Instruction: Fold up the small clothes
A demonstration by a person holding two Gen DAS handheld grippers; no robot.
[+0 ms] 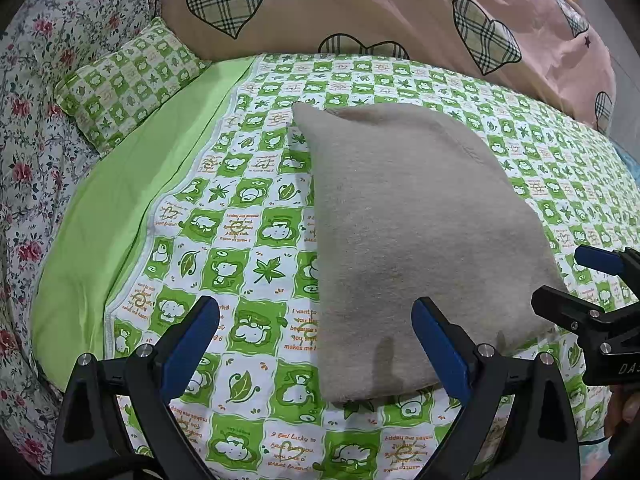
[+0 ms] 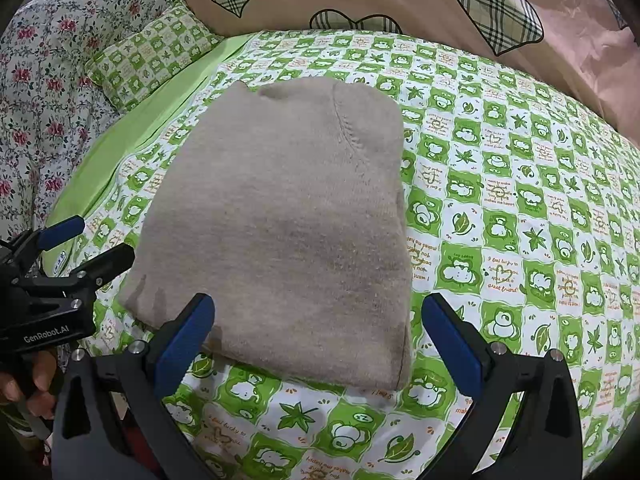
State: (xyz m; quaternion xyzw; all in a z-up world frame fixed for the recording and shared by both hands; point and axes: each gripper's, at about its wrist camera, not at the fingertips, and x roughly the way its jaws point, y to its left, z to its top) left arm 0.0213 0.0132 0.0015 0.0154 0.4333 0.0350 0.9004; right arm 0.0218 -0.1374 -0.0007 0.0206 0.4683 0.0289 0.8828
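Observation:
A beige knitted garment (image 1: 416,240) lies folded into a flat rectangle on the green-and-white checked bedspread (image 1: 248,240); it also shows in the right wrist view (image 2: 288,224). My left gripper (image 1: 316,320) is open and empty, hovering over the garment's near left corner. My right gripper (image 2: 318,320) is open and empty above the garment's near edge. In the left wrist view the right gripper (image 1: 576,276) shows at the garment's right edge, jaws apart. In the right wrist view the left gripper (image 2: 92,240) shows at the garment's left corner, jaws apart.
A small checked pillow (image 1: 128,80) lies at the back left on a plain green sheet (image 1: 120,208). A pink quilt with plaid hearts (image 1: 360,8) is piled along the back. A floral cover (image 1: 32,120) runs along the left.

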